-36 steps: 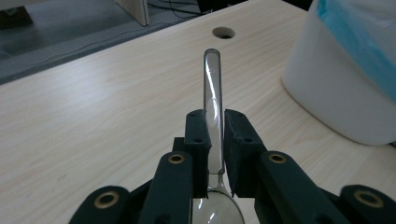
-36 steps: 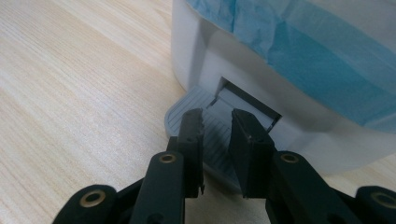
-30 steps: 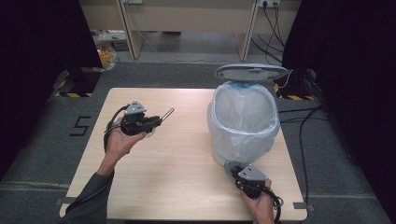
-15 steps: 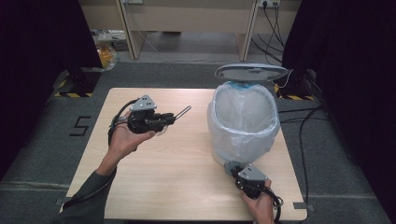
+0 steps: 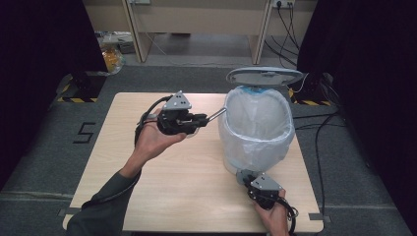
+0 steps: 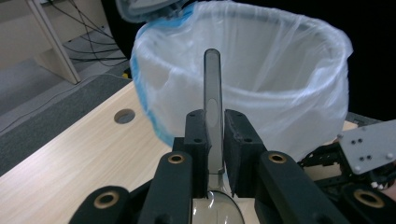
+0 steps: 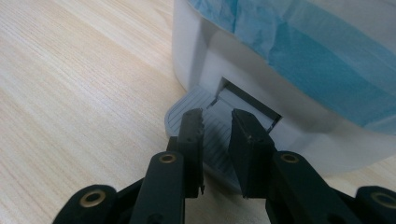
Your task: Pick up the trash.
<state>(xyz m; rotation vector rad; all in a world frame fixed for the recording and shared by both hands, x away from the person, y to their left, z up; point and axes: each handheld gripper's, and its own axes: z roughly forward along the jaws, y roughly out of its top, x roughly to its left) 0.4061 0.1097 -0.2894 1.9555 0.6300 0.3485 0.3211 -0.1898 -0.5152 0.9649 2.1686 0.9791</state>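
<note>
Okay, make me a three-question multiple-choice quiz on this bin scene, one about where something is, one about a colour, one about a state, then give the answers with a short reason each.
1. Where do the right gripper's jaws rest?
A. On the grey foot pedal at the bin's base
B. Inside the bin
C. On the floor

2. What colour is the band along the top edge of the bin liner?
A. Red
B. Blue
C. Yellow

3. What state is the pedal bin's lid in?
A. Closed flat
B. Lying on the table
C. Raised open

Answers:
1 A: the right gripper view shows its jaws over the ribbed pedal.
2 B: blue plastic edges the liner in both gripper views.
3 C: the high view shows the lid tipped up behind the open rim, while the left gripper holds a spoon pointed toward it.
</note>
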